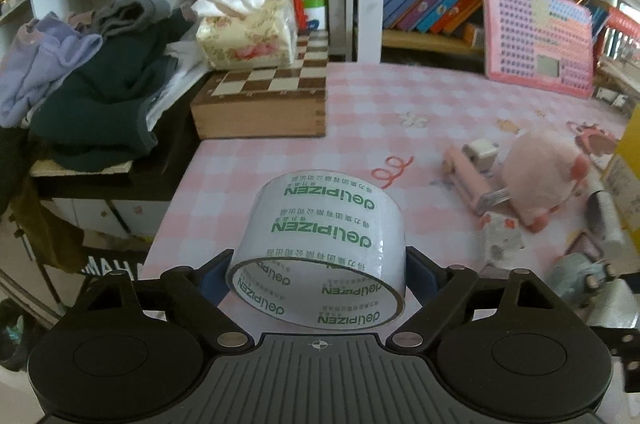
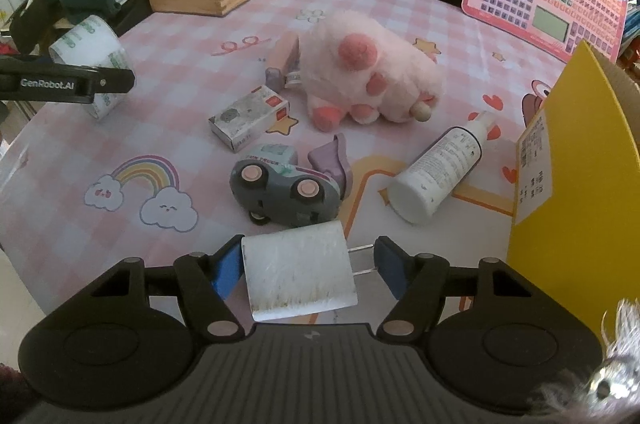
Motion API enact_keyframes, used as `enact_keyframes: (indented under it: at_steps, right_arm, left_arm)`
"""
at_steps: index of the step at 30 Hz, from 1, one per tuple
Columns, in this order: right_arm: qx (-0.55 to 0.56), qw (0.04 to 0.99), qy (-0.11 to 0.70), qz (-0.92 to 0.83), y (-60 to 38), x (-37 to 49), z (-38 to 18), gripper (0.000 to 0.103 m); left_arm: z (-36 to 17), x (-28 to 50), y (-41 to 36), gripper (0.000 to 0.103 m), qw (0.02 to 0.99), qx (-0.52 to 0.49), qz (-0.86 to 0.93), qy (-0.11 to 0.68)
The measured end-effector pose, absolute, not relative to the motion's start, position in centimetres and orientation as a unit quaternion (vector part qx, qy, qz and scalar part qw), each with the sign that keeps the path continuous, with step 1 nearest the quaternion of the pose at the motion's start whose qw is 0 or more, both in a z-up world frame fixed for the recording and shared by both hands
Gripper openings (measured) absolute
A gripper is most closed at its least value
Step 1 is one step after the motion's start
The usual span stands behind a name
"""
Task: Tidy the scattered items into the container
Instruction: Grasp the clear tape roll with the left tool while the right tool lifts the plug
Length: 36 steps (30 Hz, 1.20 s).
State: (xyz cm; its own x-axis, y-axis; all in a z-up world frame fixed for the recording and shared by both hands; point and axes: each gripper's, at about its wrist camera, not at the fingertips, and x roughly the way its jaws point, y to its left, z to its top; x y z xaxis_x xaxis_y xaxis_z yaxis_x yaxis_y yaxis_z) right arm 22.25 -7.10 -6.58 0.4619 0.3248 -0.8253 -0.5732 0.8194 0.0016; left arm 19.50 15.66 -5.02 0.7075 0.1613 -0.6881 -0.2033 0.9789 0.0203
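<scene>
The scattered items are mostly lying loose on the checked table [image 2: 60, 184]. Nearest, the right gripper [image 2: 308, 266] is pinching a white plug [image 2: 298, 270], seemingly against its prongs; the left gripper [image 1: 318, 276] is clamping a tape roll [image 1: 320, 244]. Beyond, a toy car [image 2: 284, 190], bottle [image 2: 436, 170] and plush paw [image 2: 372, 76] are waiting. The yellow box [image 2: 576, 160] is standing at the right.

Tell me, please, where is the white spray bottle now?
In the right wrist view, the white spray bottle lies on its side on the pink tablecloth, right of centre, between the toy car and the yellow box, below the pink plush paw.
</scene>
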Motion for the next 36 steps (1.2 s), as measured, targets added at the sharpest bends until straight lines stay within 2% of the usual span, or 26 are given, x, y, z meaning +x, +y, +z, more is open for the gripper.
enact_keyframes:
  at_steps: [36]
  right_arm:
    - [-0.104,0.883,0.365,0.278,-9.6,12.7,0.3,0.066]
  left_arm:
    - [2.0,7.4,11.2,0.088,0.945,-0.062,0.021,0.32]
